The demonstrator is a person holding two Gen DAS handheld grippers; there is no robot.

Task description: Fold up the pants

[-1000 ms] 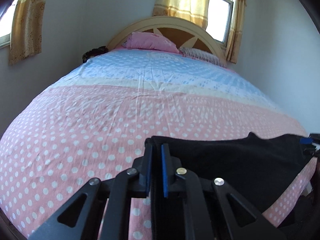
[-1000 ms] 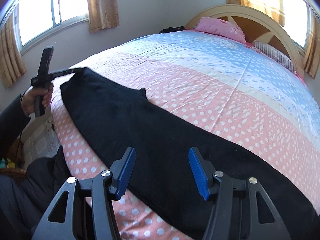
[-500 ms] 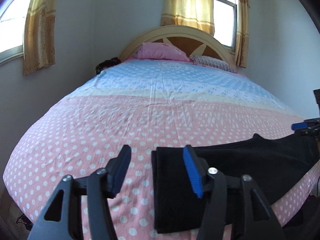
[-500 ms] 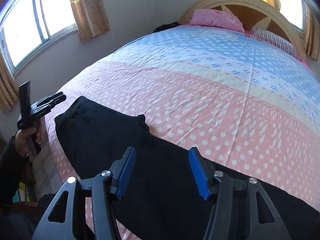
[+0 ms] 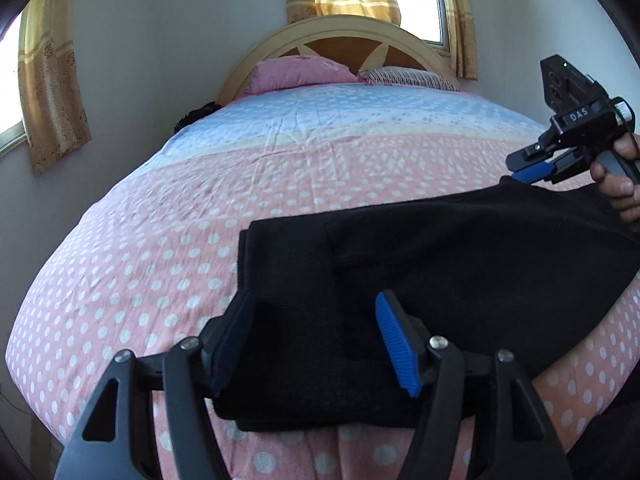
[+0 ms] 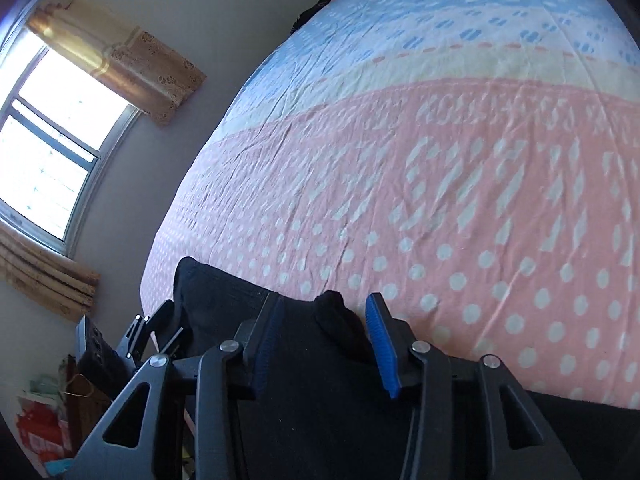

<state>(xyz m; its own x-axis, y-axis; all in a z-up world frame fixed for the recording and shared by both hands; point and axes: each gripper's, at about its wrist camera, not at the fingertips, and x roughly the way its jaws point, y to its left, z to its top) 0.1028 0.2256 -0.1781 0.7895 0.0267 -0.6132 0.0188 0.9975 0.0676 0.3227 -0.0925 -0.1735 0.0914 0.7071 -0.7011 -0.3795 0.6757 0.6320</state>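
Note:
Black pants (image 5: 440, 264) lie lengthwise along the near edge of a pink dotted bed (image 5: 160, 240). My left gripper (image 5: 316, 340) hovers over the pants' left end. Its jaws are opening and the cloth lies under and between the fingers, unpinched. A hand holds my right gripper (image 5: 532, 164) at the pants' far right edge. In the right wrist view my right gripper (image 6: 324, 340) is closing around a raised bump of the black pants (image 6: 336, 312). The pads do not visibly press it. My left gripper (image 6: 152, 328) shows at the lower left.
The bed (image 6: 440, 160) stretches away in pink, cream and blue bands to pillows (image 5: 300, 74) and a curved headboard (image 5: 340, 32). A curtained window (image 6: 48, 152) is on the left wall. Bags and clutter (image 6: 40, 432) sit on the floor beside the bed.
My left gripper let go of the pants' end, opened and dropped low over it. My right gripper rolled, swept to the pants' far edge, and its jaws narrowed around a cloth bump.

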